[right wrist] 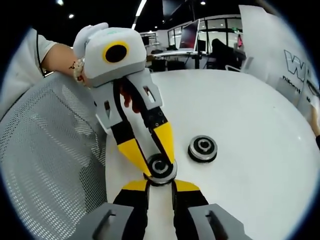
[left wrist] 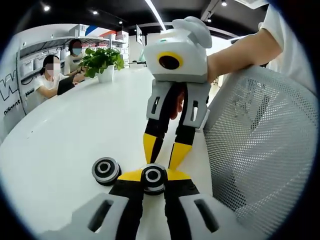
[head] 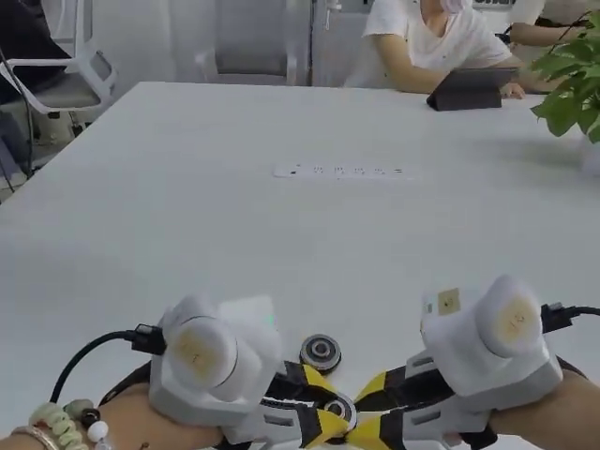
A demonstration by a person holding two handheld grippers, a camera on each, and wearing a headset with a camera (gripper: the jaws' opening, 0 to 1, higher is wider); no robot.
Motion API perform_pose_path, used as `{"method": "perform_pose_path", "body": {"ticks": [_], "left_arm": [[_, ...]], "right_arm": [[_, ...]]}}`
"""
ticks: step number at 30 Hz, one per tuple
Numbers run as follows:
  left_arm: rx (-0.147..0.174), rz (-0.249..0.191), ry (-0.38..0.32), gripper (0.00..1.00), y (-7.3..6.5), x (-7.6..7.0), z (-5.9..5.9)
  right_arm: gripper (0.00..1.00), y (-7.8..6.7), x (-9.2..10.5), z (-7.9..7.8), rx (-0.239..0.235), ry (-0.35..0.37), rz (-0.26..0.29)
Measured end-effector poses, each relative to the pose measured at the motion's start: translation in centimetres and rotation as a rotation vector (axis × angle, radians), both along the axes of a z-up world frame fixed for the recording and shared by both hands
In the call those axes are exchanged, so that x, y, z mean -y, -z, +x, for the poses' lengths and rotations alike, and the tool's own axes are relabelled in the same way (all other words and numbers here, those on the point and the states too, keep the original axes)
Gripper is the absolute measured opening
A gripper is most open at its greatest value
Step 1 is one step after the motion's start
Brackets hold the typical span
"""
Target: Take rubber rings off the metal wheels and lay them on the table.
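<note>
"What's the room like where you're working?"

"A long white tabletop [head: 187,206] stretches ahead of me, with a socket strip [head: 342,171] set flat near its middle. At the far end a person [head: 422,42] sits over a dark tablet [head: 469,89], near a leafy potted plant [left wrist: 102,62]."

"And around you?"

"A white mesh chair back [left wrist: 260,145] is just beside me, and an empty chair [head: 66,84] stands off the far left corner. Overhead there's a dark ceiling with strip lights [left wrist: 155,10]."
</note>
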State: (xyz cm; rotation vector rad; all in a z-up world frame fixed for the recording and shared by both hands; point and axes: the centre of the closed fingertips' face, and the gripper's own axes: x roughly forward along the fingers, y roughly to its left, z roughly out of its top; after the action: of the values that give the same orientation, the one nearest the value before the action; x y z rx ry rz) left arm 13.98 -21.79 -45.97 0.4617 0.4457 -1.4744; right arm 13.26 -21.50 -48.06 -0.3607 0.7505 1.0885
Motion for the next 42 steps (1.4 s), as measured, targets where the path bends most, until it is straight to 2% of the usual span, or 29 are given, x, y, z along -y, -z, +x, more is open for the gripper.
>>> {"method": "perform_pose_path", "body": {"ticks": [9, 14, 15, 21, 24, 28, 29, 30, 31, 33, 42], "left_arm": [[0.005, -0.005, -0.007, 0.09, 0.0, 0.0, 0.1], [0.007, -0.003, -0.014, 0.08, 0.0, 0.0, 0.2], [0.011, -0.001, -0.015, 0.08, 0.0, -0.1, 0.3], [0.008, -0.01, -0.023, 0.08, 0.0, -0.1, 0.4], [0.004, -0.011, -0.026, 0.08, 0.0, -0.1, 0.4], [-0.004, -0.012, -0.019, 0.08, 0.1, -0.1, 0.3], [-0.005, -0.012, -0.016, 0.08, 0.1, -0.1, 0.2], [-0.006, -0.011, -0.015, 0.08, 0.1, -0.1, 0.2], [-0.007, -0.011, -0.015, 0.08, 0.1, -0.1, 0.2], [-0.005, -0.01, -0.012, 0.08, 0.1, -0.1, 0.2], [0.005, -0.005, 0.009, 0.08, 0.2, -0.2, 0.1]], "right_arm": [[0.03, 0.1, 0.4, 0.2, 0.017, -0.003, -0.039], [0.0, 0.2, 0.6, 0.7, 0.006, 0.044, -0.05], [0.0, 0.0, 0.9, 1.3, 0.019, 0.077, -0.052], [0.0, -0.3, 1.1, 1.7, -0.066, 0.187, 0.012], [0.0, -0.6, 1.2, 1.9, -0.145, 0.269, 0.068], [0.0, -0.9, 1.2, 2.2, -0.222, 0.351, 0.138], [0.0, -0.9, 1.3, 2.3, -0.26, 0.385, 0.173], [0.0, -0.8, 1.4, 2.3, -0.278, 0.397, 0.189], [0.0, -0.8, 1.5, 2.3, -0.278, 0.394, 0.188], [0.0, -0.8, 1.3, 2.0, -0.314, 0.416, 0.208], [0.0, -1.0, 1.3, 1.9, -0.366, 0.441, 0.241]]}}
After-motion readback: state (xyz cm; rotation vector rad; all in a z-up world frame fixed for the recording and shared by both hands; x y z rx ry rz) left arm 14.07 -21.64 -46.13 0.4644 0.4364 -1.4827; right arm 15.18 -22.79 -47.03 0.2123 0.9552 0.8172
